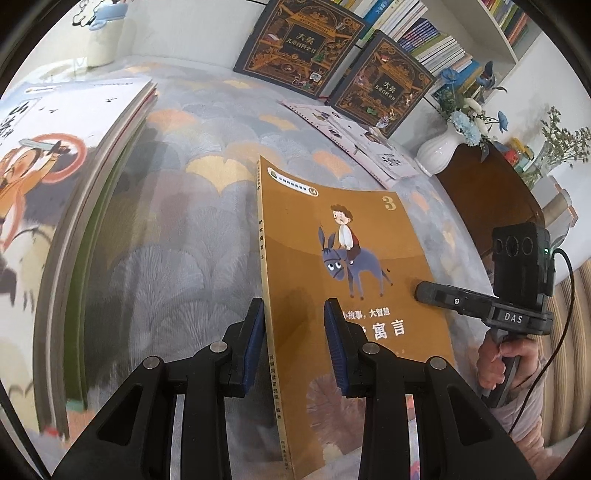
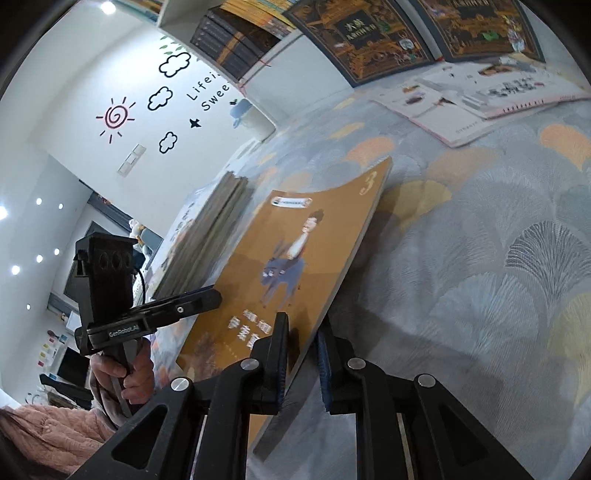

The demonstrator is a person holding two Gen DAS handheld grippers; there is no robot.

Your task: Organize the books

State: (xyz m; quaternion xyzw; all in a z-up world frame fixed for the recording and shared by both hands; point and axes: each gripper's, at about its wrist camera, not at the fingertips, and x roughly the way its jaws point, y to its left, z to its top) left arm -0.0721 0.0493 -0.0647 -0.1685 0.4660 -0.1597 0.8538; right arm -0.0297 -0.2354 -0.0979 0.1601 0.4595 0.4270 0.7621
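Note:
An orange book (image 1: 343, 266) with a boy on a donkey and a "3" on its cover is held tilted above the patterned cloth; it also shows in the right wrist view (image 2: 295, 258). My left gripper (image 1: 295, 343) straddles its spine edge with the jaws apart. My right gripper (image 2: 301, 354) straddles its opposite page edge, jaws also apart and close to the book. The right gripper (image 1: 480, 299) shows in the left wrist view at the book's right edge. The left gripper (image 2: 177, 306) shows in the right wrist view at the book's left edge. A stack of books (image 1: 62, 206) lies to the left.
Two dark encyclopedia volumes (image 1: 332, 59) lean against a bookshelf (image 1: 436, 33) at the back. An open white book (image 1: 362, 144) lies flat before them. A white vase with blue flowers (image 1: 443, 147) stands on a brown stool at the right. A white cup (image 1: 103, 40) stands far left.

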